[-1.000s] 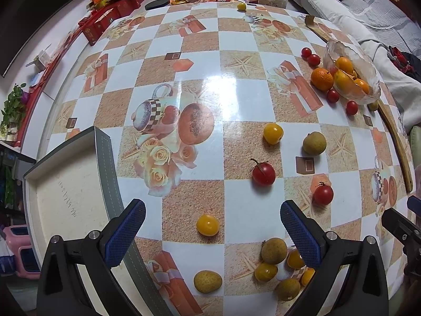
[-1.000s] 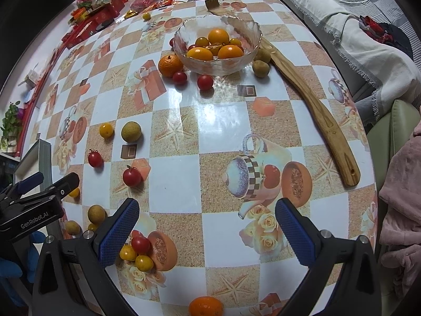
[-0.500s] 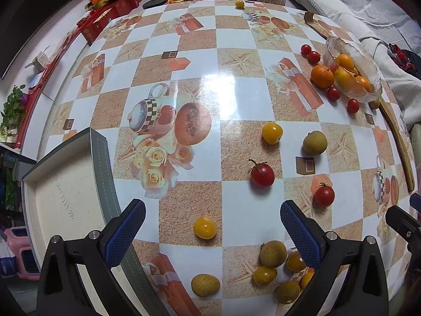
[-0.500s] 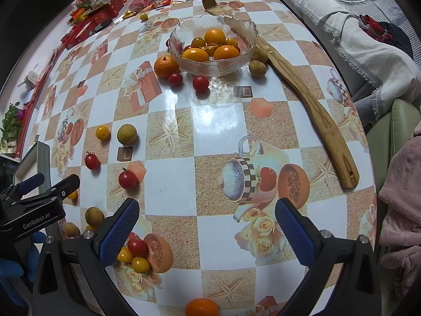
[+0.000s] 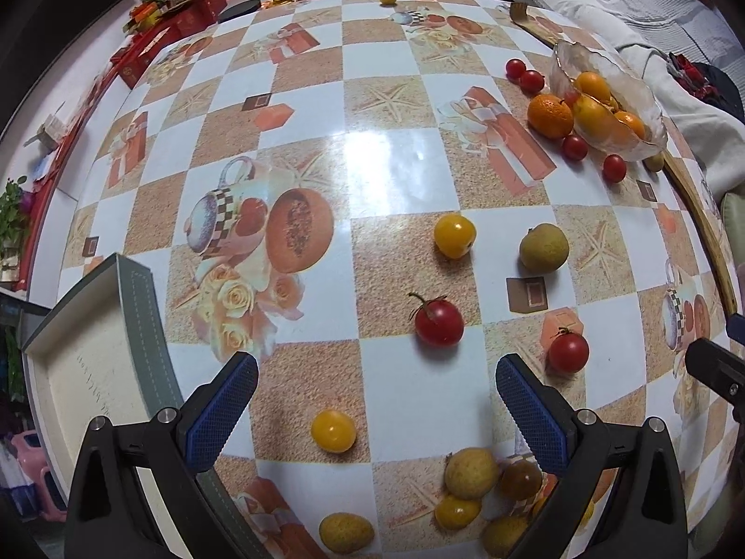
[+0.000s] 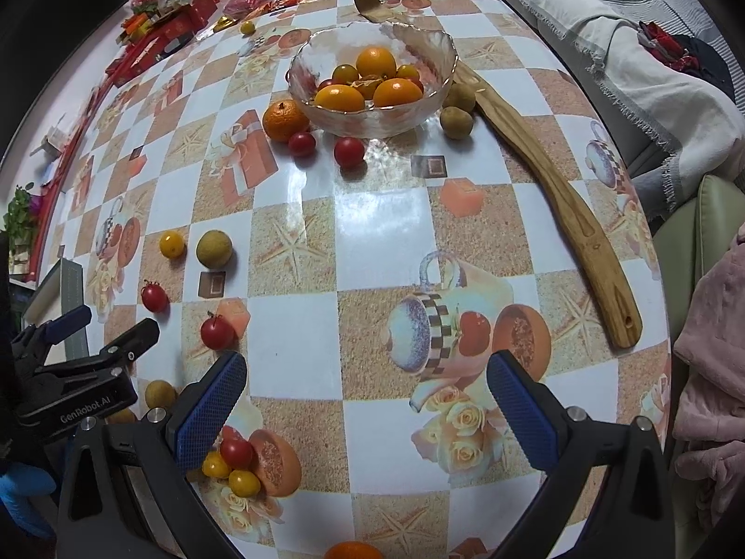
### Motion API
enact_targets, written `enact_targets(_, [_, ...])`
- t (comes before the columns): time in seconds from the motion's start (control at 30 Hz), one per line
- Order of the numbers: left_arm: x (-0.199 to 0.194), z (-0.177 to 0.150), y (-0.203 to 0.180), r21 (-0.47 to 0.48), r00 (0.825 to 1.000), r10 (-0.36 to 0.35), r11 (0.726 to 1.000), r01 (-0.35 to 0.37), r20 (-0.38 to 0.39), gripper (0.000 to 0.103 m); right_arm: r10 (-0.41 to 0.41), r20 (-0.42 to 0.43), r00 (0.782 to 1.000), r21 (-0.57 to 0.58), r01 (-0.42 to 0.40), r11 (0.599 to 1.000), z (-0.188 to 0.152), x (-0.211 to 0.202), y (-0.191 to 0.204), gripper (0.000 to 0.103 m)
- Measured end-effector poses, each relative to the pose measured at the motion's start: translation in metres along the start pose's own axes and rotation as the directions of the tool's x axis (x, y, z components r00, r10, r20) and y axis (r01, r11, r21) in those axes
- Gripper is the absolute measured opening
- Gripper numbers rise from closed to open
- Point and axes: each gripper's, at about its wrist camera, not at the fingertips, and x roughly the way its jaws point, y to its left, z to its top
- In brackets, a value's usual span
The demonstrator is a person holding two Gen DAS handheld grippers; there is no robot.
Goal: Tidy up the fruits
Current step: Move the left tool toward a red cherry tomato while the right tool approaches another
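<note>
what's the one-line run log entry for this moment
left gripper: open, empty | right gripper: open, empty | glass bowl: holds oranges | yellow cherry tomato: between left jaws, untouched

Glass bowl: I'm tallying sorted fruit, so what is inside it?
The glass bowl holds several oranges, plus smaller orange fruits and something red at the left. Anything underneath that pile is covered, so no full count.

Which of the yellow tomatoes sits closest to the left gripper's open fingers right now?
The lone yellow tomato just ahead of the left gripper, roughly centred between its fingers. The other yellow one lies farther out, beyond the stemmed red tomato.
</note>
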Motion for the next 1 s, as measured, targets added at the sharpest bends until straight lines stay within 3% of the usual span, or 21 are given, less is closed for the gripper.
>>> enact_targets(0.13, [0.005, 0.003, -0.004, 0.006, 1.000, -0.007, 1.000, 0.007, 0.005, 0.103, 0.013, 0.004, 1.000, 0.002, -0.013, 1.000, 0.014, 0.006, -0.001, 0.103])
enact_targets(0.23, [0.010, 0.005, -0.008, 0.018, 1.000, -0.004, 1.000, 0.004, 0.002, 0.090, 0.020, 0.006, 1.000, 0.008, -0.020, 1.000, 0.027, 0.013, -0.002, 0.102])
enact_targets(0.33, [0.017, 0.007, -0.009, 0.018, 1.000, -0.008, 1.000, 0.008, -0.020, 0.089, 0.028, 0.011, 1.000, 0.002, -0.028, 1.000, 0.041, 0.019, -0.001, 0.097])
enact_targets(0.5, [0.020, 0.009, -0.014, 0.022, 1.000, -0.009, 1.000, 0.009, -0.005, 0.089, 0.024, 0.051, 0.998, -0.010, -0.024, 1.000, 0.064, 0.031, 0.003, 0.076])
enact_targets(0.63, [0.020, 0.010, -0.019, 0.016, 1.000, -0.007, 1.000, 0.007, 0.007, 0.089, 0.018, 0.084, 0.996, -0.006, -0.018, 1.000, 0.079, 0.044, 0.007, 0.070])
enact_targets(0.7, [0.020, 0.012, -0.019, 0.005, 1.000, -0.027, 1.000, 0.027, 0.016, 0.080, 0.018, 0.094, 0.995, 0.000, -0.018, 1.000, 0.085, 0.050, 0.008, 0.069])
enact_targets(0.87, [0.020, 0.014, -0.020, -0.013, 0.999, -0.031, 0.999, 0.031, 0.023, 0.077, 0.012, 0.105, 0.994, 0.000, -0.012, 1.000, 0.095, 0.063, 0.011, 0.062])
enact_targets(0.93, [0.018, 0.014, -0.021, -0.018, 0.999, -0.039, 0.999, 0.039, 0.035, 0.071, 0.012, 0.121, 0.993, -0.009, -0.011, 1.000, 0.096, 0.063, 0.013, 0.057])
enact_targets(1.0, [0.017, 0.013, -0.023, -0.017, 0.998, -0.040, 0.999, 0.041, 0.039, 0.064, 0.019, 0.134, 0.991, -0.017, -0.017, 1.000, 0.096, 0.063, 0.013, 0.042])
